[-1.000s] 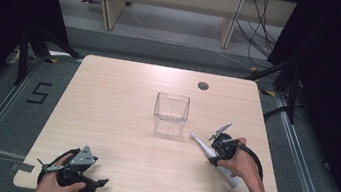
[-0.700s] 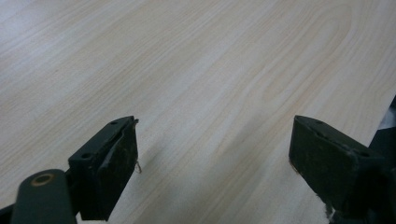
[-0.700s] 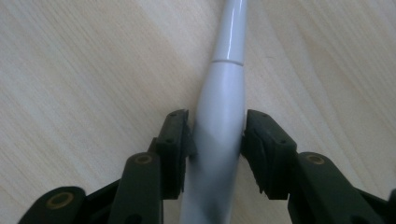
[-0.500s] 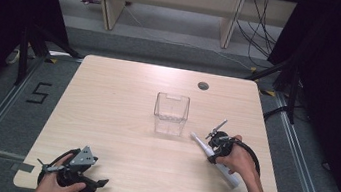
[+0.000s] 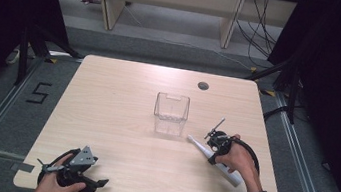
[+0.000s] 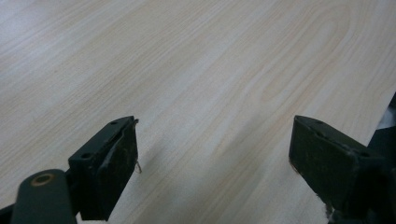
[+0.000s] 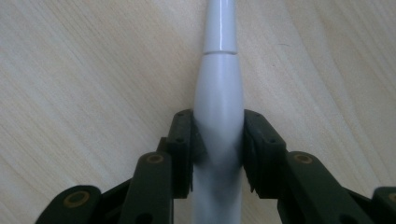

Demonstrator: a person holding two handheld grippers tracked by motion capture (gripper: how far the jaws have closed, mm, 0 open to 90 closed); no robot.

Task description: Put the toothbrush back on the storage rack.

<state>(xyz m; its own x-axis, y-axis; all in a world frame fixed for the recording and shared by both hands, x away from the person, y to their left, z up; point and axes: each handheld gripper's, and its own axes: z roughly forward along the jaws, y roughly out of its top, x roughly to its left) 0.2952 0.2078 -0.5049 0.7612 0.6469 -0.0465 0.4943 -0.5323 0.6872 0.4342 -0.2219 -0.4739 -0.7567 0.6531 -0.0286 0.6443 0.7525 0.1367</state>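
- Clamping the white wand [image 7: 218, 116] with the right gripper [image 7: 218, 149], both jaws pressing on the thick part of its body, 1 on each side.
- Lying slanted on the table [image 5: 105, 112] at the near right, the wand [image 5: 212, 158], with its thin tip pointing toward the clear bin [image 5: 171, 114] and ending just beside the bin's near right corner.
- Gripping from above in the high view, the right gripper [image 5: 216, 142], with the hand [image 5: 240, 159] over the wand's thicker end.
- Cannot tell from the pictures whether the wand is resting on the wood or raised off it a little.
- Idling at the near left edge, the left gripper [image 5: 77, 178], well apart from the bin and the wand.
- Showing wide-spread jaws with nothing between them in the left gripper view, just bare wood under the left gripper [image 6: 212, 154].
- Standing upright near the table's middle, the bin, looking empty.
- Judging progress: grasp apparently secured, so 1 step done; lifting, carrying and dropping the wand into the bin likely remaining, if the bin is the goal.
- Needing a short move only, given the bin sitting so near the tip.
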